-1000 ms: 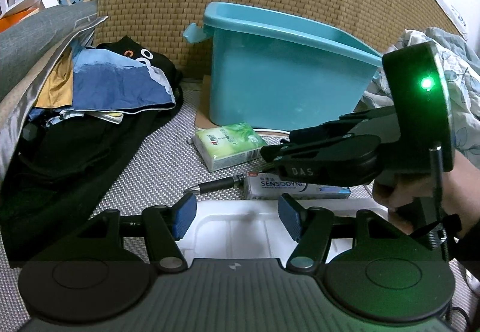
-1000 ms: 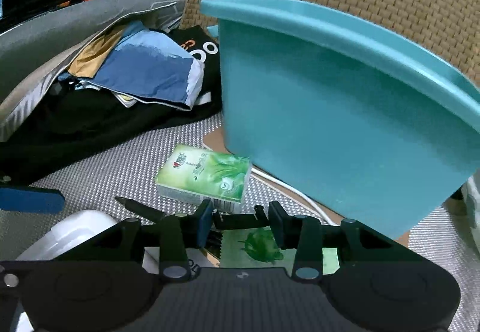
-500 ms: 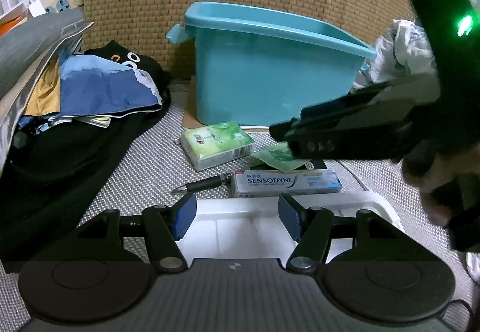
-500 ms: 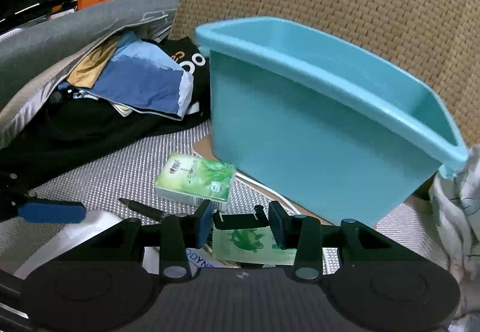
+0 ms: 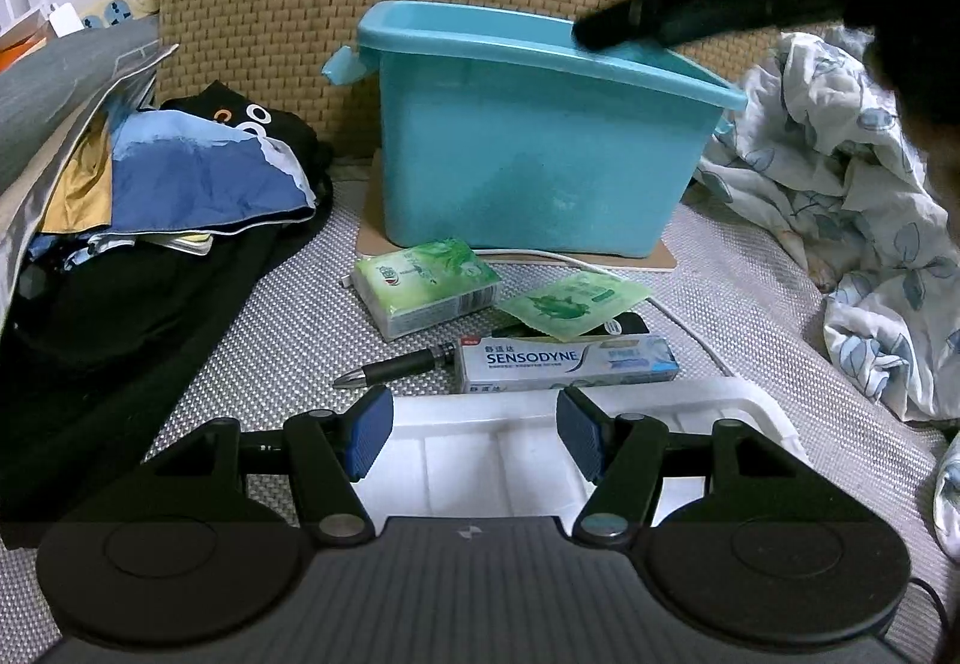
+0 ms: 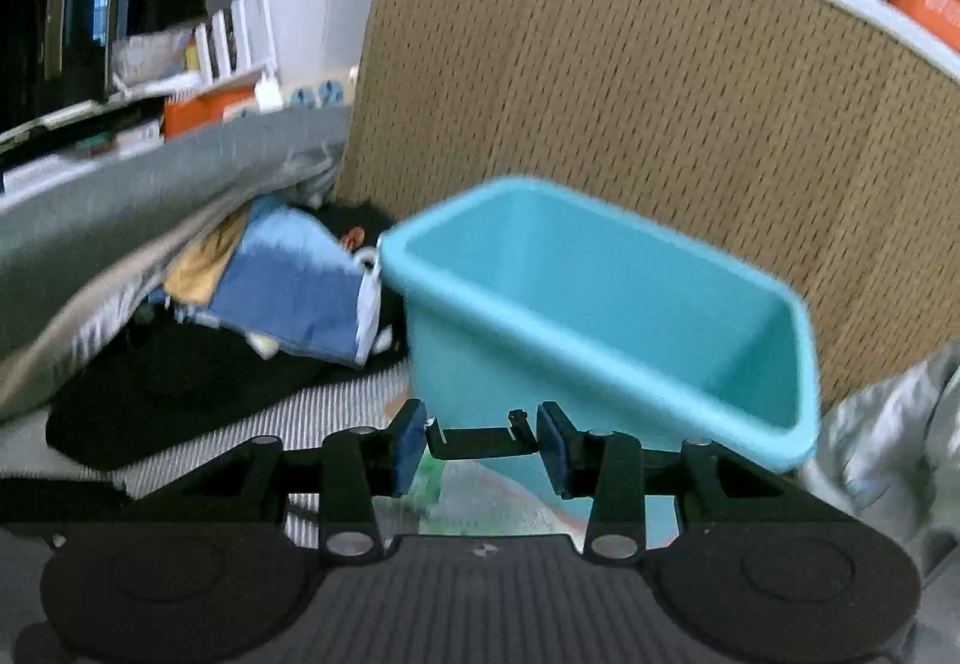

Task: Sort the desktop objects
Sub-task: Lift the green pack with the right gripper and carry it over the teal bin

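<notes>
Woven mat under everything; I see the teal bin [image 6: 600,316] empty. My right tool [image 6: 483,445] grips a black clip [image 6: 477,439] crosswise before it; left tool [image 5: 474,439] open above a white tray [image 5: 480,460].

The left gripper [image 5: 474,439] is held low, its blue pads spread apart with nothing between them. The right gripper [image 6: 480,445] is raised, its jaws clamped on a flat black object [image 6: 480,439].

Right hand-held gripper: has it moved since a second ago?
Yes. The right hand-held gripper, clamped on a small black object, has risen: the teal bin, earlier seen side-on above it, now shows its open inside from above.
</notes>
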The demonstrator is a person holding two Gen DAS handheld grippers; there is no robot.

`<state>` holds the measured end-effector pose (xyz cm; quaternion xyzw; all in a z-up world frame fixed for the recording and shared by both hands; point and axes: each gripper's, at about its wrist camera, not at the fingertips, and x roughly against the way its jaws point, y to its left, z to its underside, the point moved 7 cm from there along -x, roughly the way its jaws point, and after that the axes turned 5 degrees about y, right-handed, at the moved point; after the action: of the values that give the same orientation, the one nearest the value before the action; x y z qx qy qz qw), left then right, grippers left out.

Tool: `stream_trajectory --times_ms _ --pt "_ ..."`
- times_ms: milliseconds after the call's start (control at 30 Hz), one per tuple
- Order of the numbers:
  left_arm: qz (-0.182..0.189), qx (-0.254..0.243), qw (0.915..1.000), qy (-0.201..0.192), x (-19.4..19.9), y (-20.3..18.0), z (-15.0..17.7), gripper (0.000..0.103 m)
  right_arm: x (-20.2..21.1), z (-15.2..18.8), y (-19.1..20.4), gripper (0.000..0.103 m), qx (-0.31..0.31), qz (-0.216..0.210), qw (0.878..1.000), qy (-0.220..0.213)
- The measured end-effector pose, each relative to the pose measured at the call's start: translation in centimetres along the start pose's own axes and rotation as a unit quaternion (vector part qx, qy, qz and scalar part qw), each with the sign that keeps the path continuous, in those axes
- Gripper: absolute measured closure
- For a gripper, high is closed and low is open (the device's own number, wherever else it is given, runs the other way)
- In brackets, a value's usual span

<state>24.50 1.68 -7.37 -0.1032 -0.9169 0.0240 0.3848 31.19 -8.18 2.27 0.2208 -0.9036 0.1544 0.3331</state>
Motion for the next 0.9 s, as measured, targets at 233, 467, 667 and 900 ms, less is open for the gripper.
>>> stream_trajectory --times_ms 233,467,667,900 --pt "0.002 0.006 1.0 -0.002 0.1 0.1 -0.1 0.039 1.1 -3.8 -2.9 0.059 -0.042 0.051 0.997 -0.048" --pt "0.004 0.013 0.9999 -0.004 0.4 0.4 -0.1 0.039 -0.8 -4.4 -5.9 0.059 -0.109 0.097 0.988 -0.058" --pt "0.007 0.013 0.9999 -0.004 0.4 0.3 -0.1 0.039 -3.1 -4.1 -7.6 0.059 -0.159 0.112 0.98 -0.046" --pt "0.007 0.02 0.9998 -0.004 0.4 0.5 -0.2 0.039 -5.4 -3.6 -8.3 0.059 -0.162 0.122 0.979 -0.027"
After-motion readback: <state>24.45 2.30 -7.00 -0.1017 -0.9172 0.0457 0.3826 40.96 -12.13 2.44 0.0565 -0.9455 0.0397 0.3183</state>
